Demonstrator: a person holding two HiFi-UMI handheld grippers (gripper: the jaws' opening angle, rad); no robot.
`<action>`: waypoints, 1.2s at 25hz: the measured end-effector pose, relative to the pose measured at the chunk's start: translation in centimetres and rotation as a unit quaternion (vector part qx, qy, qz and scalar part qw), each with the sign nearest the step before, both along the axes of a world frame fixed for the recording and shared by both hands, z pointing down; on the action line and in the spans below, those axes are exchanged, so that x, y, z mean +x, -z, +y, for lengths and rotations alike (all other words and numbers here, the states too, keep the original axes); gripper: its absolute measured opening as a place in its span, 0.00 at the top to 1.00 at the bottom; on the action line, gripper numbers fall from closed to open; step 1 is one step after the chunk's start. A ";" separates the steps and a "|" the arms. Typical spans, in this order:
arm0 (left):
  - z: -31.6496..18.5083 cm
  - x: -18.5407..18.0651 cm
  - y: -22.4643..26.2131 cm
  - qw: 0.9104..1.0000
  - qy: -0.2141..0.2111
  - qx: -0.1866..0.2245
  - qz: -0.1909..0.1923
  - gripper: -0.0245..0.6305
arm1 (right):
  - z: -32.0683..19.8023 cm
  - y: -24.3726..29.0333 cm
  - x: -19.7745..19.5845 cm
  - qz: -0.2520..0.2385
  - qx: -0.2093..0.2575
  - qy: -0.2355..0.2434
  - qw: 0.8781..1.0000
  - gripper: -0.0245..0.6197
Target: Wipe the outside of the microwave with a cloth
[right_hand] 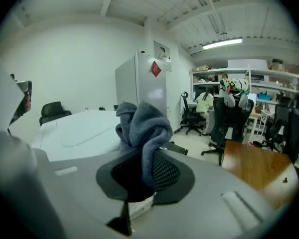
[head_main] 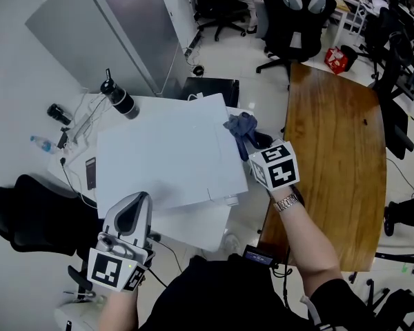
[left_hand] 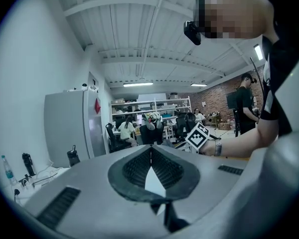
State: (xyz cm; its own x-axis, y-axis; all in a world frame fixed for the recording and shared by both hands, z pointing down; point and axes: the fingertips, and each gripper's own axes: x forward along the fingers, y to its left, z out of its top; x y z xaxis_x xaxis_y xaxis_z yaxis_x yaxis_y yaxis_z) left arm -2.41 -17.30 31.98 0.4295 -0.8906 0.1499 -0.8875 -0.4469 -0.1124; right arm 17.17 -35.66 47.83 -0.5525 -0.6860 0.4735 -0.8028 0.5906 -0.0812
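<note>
The microwave [head_main: 165,157] is a big white box seen from above in the head view, and its top also shows in the right gripper view [right_hand: 79,131]. My right gripper [head_main: 248,142] is at the top's right edge, shut on a bunched blue-grey cloth [head_main: 240,125]. In the right gripper view the cloth [right_hand: 142,126] stands up out of the jaws of the right gripper [right_hand: 144,176]. My left gripper [head_main: 133,209] is at the microwave's near left corner. Its jaws are shut with nothing between them [left_hand: 150,163].
A black flask [head_main: 120,99] and a small water bottle [head_main: 41,144] stand on the white desk to the left, among cables. A wooden table [head_main: 338,157] runs along the right. A grey fridge [head_main: 103,26] stands behind, a black chair [head_main: 27,216] at the near left.
</note>
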 end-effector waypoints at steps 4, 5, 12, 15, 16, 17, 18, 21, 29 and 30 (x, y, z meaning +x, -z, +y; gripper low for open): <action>0.3 -0.3 -0.3 1.000 0.008 -0.004 -0.001 0.95 | 0.0 -2.4 0.4 -0.016 -0.024 -0.008 1.000 0.89; 0.3 -0.4 -0.4 1.000 0.009 -0.005 -0.001 0.96 | 0.1 -3.0 0.5 -0.019 -0.031 -0.009 0.999 0.89; 1.0 -0.5 -0.8 1.000 0.017 -0.014 -0.002 0.95 | 0.2 -7.5 0.7 -0.021 -0.065 -0.020 0.997 0.89; 1.4 -0.5 -1.0 1.000 0.019 -0.016 -0.003 0.96 | 0.3 -9.2 0.7 -0.021 -0.081 -0.022 0.996 0.89; 1.5 -0.5 -1.1 1.000 0.020 -0.017 -0.003 0.96 | 0.2 -9.8 0.7 -0.020 -0.086 -0.023 0.996 0.89; 1.6 -0.5 -1.2 1.000 0.021 -0.018 -0.004 0.95 | 0.2 -10.4 0.7 -0.018 -0.091 -0.024 0.995 0.89; 1.7 -0.6 -1.2 1.000 0.022 -0.019 -0.004 0.95 | 0.1 -11.0 0.7 -0.017 -0.097 -0.024 0.995 0.89; 2.1 -0.7 -1.3 0.999 0.027 -0.021 -0.006 0.95 | 0.1 -12.5 0.7 -0.013 -0.113 -0.024 0.993 0.89; 2.8 -1.3 -1.7 0.999 0.043 -0.027 -0.013 0.95 | 0.2 -15.7 0.8 -0.001 -0.146 -0.024 0.989 0.89; 2.9 -1.4 -1.7 0.998 0.045 -0.028 -0.014 0.95 | 0.2 -16.0 0.8 0.001 -0.149 -0.024 0.989 0.89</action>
State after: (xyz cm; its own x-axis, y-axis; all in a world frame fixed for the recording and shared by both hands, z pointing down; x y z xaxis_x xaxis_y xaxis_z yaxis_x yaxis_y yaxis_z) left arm -3.82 -14.37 33.69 0.3426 -0.9153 0.2119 -0.9216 -0.3712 -0.1136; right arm 18.00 -35.44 63.82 -0.5217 -0.5408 0.6598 -0.8296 0.5019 -0.2445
